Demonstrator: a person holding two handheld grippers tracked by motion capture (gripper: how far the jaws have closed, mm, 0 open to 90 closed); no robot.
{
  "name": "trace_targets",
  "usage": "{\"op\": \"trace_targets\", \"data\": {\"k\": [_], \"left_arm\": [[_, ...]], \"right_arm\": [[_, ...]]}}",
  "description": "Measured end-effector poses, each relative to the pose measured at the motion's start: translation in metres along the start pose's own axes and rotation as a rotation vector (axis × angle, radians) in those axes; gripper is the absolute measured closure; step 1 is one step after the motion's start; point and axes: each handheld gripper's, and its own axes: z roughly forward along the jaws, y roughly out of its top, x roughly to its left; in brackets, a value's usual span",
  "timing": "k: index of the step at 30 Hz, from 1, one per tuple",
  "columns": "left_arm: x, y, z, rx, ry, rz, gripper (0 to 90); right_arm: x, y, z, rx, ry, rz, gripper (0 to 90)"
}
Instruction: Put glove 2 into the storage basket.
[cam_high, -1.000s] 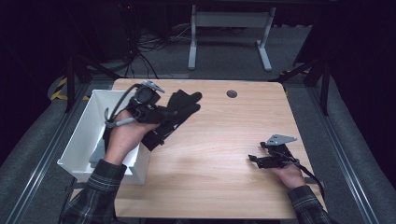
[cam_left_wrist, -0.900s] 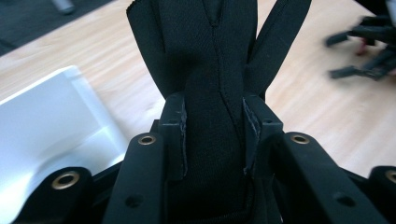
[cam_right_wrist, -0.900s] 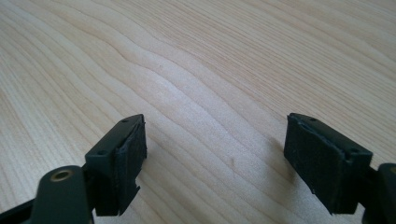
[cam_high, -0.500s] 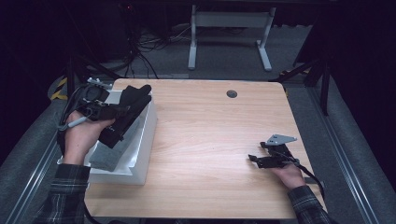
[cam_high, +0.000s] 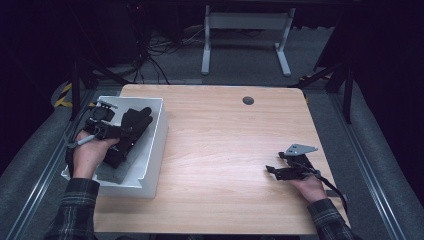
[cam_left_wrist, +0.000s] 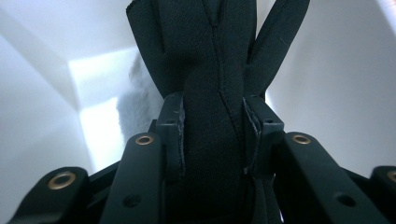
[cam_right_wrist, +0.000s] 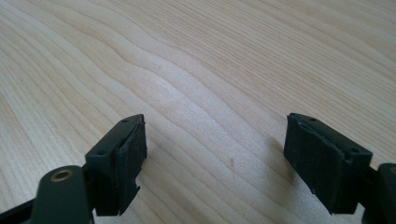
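Glove top cut off — left tool clamps it.

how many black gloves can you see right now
1: a black glove clamped in the left gripper, held over the white bin at the table's left edge. Others could lie hidden inside the bin.

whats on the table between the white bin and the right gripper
Nothing: in the high view, only bare wooden table lies between the white bin and the right gripper.

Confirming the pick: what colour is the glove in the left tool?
Black glove, clearest in the left gripper view.
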Motion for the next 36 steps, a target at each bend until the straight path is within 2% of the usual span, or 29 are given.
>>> {"op": "trace_targets", "data": {"k": [2,5,6,8,12,19,20,22,25,26,28,31,32,36], "left_arm": [[0.004,-0.003,0.006,0.027,-0.005,-0.006,61.6],[0.008,-0.004,0.009,0.020,0.014,-0.023,51.1],[0.009,-0.004,0.008,0.005,0.016,-0.036,47.8],[0.009,-0.004,0.003,-0.019,0.016,-0.035,40.0],[0.002,0.000,-0.010,-0.072,-0.005,-0.014,35.9],[-0.027,0.014,-0.022,-0.135,-0.047,0.045,33.1],[-0.027,0.014,-0.022,-0.135,-0.047,0.045,32.7],[-0.043,0.019,-0.023,-0.145,-0.059,0.081,31.9],[-0.059,0.023,-0.022,-0.161,-0.076,0.111,31.7],[-0.059,0.023,-0.022,-0.161,-0.076,0.111,31.7],[-0.074,0.026,-0.020,-0.168,-0.094,0.135,31.4],[-0.090,0.028,-0.016,-0.175,-0.111,0.160,30.9],[-0.090,0.028,-0.016,-0.175,-0.111,0.160,30.8],[-0.113,0.031,-0.012,-0.187,-0.135,0.197,30.1]], "right_arm": [[0.000,0.000,0.000,0.000,0.000,0.000,22.0],[0.000,0.000,0.000,0.000,0.000,0.000,22.0],[0.000,0.000,0.000,0.000,0.000,0.000,22.0],[0.000,0.000,0.000,0.000,0.000,0.000,22.0],[0.000,0.000,0.000,-0.001,-0.001,-0.001,21.9],[0.000,0.000,0.000,0.000,0.000,0.000,21.9],[0.000,0.000,0.000,0.000,0.000,0.000,21.9],[0.000,0.000,0.000,0.000,0.000,0.000,21.9],[0.000,0.000,0.000,0.000,0.000,0.000,21.9],[0.000,0.000,0.000,0.000,0.000,0.000,21.9],[0.000,0.000,0.000,0.000,0.000,0.000,21.9],[0.000,0.000,0.000,0.000,0.000,0.000,21.9],[0.000,0.000,0.000,0.000,0.001,0.000,21.9],[0.000,0.000,0.000,0.001,0.000,0.000,21.9]]}}
